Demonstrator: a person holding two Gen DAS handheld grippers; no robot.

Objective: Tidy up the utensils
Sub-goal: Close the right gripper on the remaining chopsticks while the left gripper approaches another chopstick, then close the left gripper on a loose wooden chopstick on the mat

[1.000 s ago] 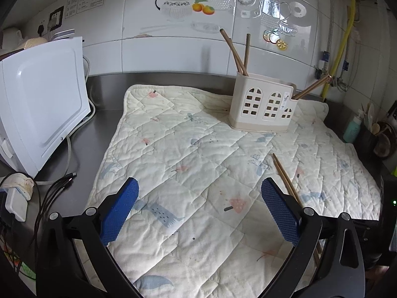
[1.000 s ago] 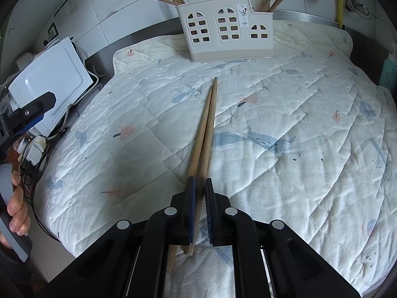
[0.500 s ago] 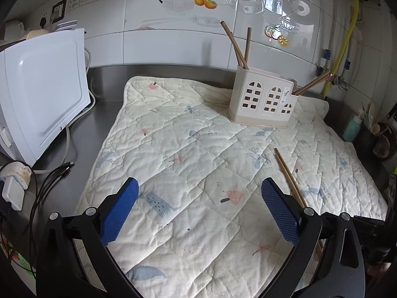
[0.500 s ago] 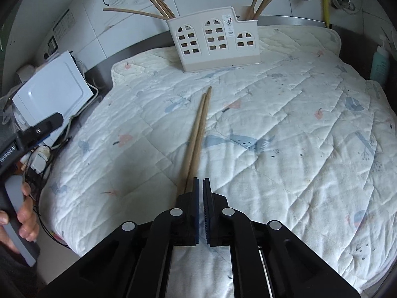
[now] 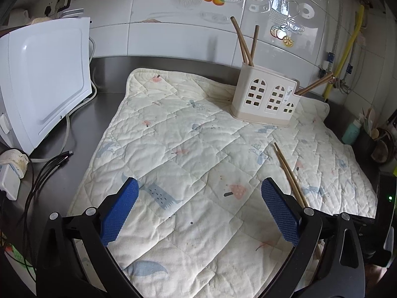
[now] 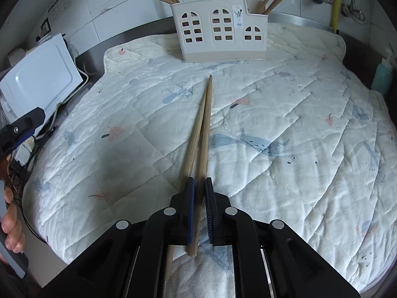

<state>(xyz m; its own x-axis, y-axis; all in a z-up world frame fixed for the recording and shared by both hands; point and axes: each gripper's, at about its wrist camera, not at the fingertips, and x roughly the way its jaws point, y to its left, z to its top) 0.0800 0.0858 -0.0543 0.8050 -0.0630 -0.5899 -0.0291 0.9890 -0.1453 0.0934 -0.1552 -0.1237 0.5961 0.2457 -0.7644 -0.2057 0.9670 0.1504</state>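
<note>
Right then, my right tongs point(image 6: 199, 193) were nearly closed around a pair of wooden chopsticks point(image 6: 202, 134), their blue pads point(image 6: 190, 208) narrow on either side of the thick ends. One stick ran plainly through the gap between the pads; the other lay just to the left of it, and I could not tell whether that one was truly pinched. Both sticks reached straight ahead of the tongs, tips close together, pointing toward the cream utensil holder point(image 6: 218, 28) that stood well ahead on the far part of the quilted mat point(image 6: 310, 124). Whether the sticks were lifted or resting on the mat I could not tell. More chopsticks leaned out of the holder's left and right ends.

My left tongs point(image 5: 198, 208) were spread wide, gripping nothing, with bare mat point(image 5: 173, 154) between the blue pads point(image 5: 119, 208). Just beyond the right pad the same chopsticks point(image 5: 289, 173) showed, slanting away ahead and slightly left. The holder point(image 5: 264, 100) stood ahead and to the right of these tongs, with two sticks upright at its left end and others leaning out to the right. Off to the left stood a white appliance point(image 5: 44, 79) on the steel worktop point(image 5: 62, 173), beside the mat.
</note>
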